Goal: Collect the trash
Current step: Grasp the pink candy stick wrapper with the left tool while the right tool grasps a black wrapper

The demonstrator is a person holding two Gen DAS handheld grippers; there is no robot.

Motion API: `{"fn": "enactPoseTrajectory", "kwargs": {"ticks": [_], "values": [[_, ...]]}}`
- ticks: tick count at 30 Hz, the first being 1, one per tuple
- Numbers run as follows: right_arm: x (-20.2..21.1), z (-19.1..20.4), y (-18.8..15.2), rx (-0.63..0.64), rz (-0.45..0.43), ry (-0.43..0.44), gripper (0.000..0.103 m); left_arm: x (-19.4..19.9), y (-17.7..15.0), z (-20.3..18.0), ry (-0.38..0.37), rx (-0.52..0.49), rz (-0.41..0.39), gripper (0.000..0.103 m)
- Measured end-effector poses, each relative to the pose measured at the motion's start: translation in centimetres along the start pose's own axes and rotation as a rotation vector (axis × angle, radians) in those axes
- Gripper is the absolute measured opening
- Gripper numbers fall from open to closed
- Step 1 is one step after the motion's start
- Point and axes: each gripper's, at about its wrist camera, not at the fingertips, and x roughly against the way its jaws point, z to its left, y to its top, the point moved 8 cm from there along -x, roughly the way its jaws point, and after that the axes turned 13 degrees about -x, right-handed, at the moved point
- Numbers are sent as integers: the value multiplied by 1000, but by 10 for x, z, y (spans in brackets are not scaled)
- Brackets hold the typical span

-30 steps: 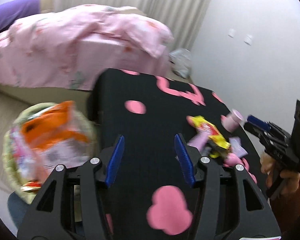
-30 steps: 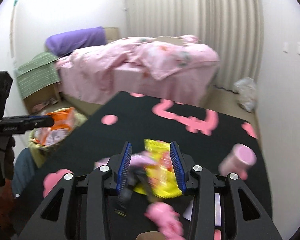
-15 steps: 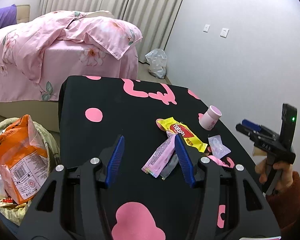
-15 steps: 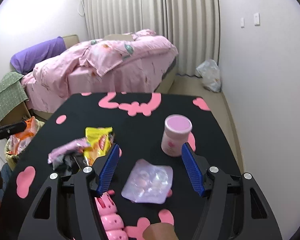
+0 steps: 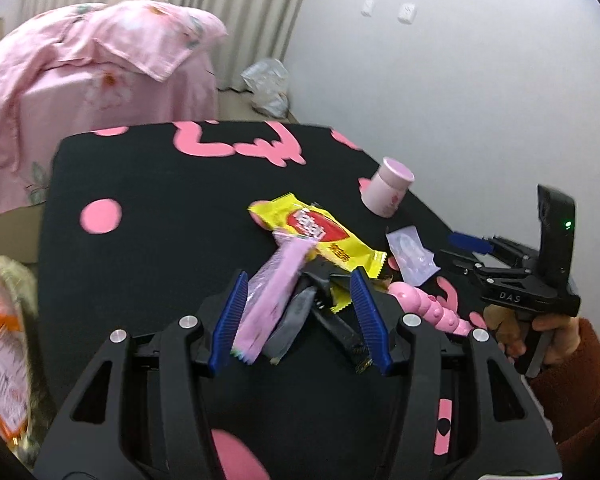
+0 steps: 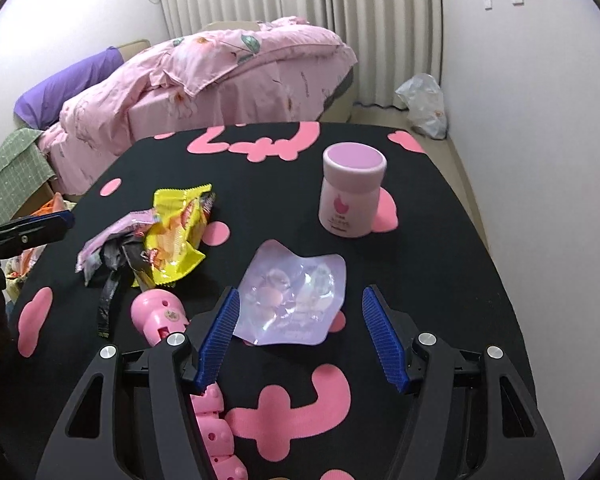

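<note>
On the black table with pink shapes (image 5: pixel 148 184) lies a heap of trash: a yellow snack wrapper (image 5: pixel 320 236), a pink wrapper (image 5: pixel 272 292) and dark grey and black wrappers (image 5: pixel 296 316). My left gripper (image 5: pixel 300 320) is open with its jaws on either side of the pink and dark wrappers, close above them. My right gripper (image 6: pixel 300 336) is open just in front of a clear lilac pouch (image 6: pixel 296 296). The yellow wrapper (image 6: pixel 180 232) lies to its left. The right gripper also shows in the left wrist view (image 5: pixel 476 248).
A pink jar (image 6: pixel 350 192) stands on the table's far right. A pink plastic toy (image 6: pixel 160 312) lies by the right gripper's left finger. A trash basket with an orange bag (image 5: pixel 4 360) stands left of the table. A pink bed (image 6: pixel 228 72) is behind.
My left gripper has moved forward and down over the wrapper heap, jaws now around it. My right gripper has come closer to the lilac pouch. Both stayed open.
</note>
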Motion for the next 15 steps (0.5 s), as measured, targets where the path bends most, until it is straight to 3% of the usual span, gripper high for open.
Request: {"fn": "enactPoseTrajectory", "kwargs": {"ticks": [3,6,7,9,10,15], "values": [[3,6,-2,8,6,17,61,-22,6,1,-10,-35,57,51],[3,18,-7,25,32,64,61,-45,4,13,-34,18,122,51],[2,22,-8,37,35,65,61,-50,0,15,-47,43,146,48],[3,33,-10,74,33,59,61,-55,-10,20,-82,108,192,32],[4,40,-11,94,29,66,61,-51,-13,22,-77,120,187,23],[14,83,-14,194,-6,132,61,-13,-38,39,10,185,160,22]]}}
